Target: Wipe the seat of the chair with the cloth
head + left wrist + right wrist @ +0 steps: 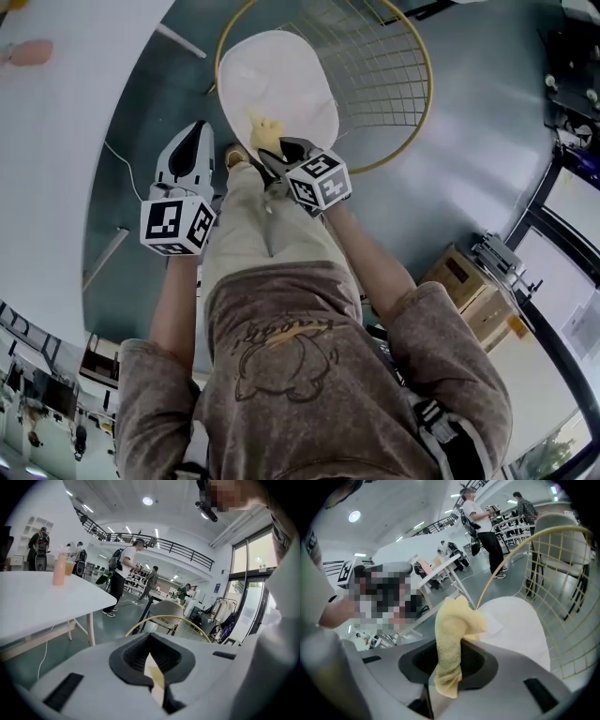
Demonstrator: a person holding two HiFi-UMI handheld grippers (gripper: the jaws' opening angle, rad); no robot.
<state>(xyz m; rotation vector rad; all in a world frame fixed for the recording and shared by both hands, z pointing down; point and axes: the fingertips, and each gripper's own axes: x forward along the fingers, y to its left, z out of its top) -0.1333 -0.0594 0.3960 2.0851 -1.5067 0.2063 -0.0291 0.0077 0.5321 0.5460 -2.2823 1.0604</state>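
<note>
The yellow cloth point(451, 639) looked soft, light and floppy. It was bunched and clamped near its middle by the right gripper point(278, 150), at the front edge of the white chair seat point(286, 80). The limp ends would likely drag, so that mid-bunch hold seemed sensible, while the left gripper point(194, 155) hung beside the chair, jaws together on nothing.

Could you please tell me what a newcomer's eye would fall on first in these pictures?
The yellow cloth stands out first, clamped in the right gripper over the near edge of the chair's white seat. Behind the seat curves a gold wire backrest, while the left gripper, jaws together and empty, hangs left of the person's leg.
</note>
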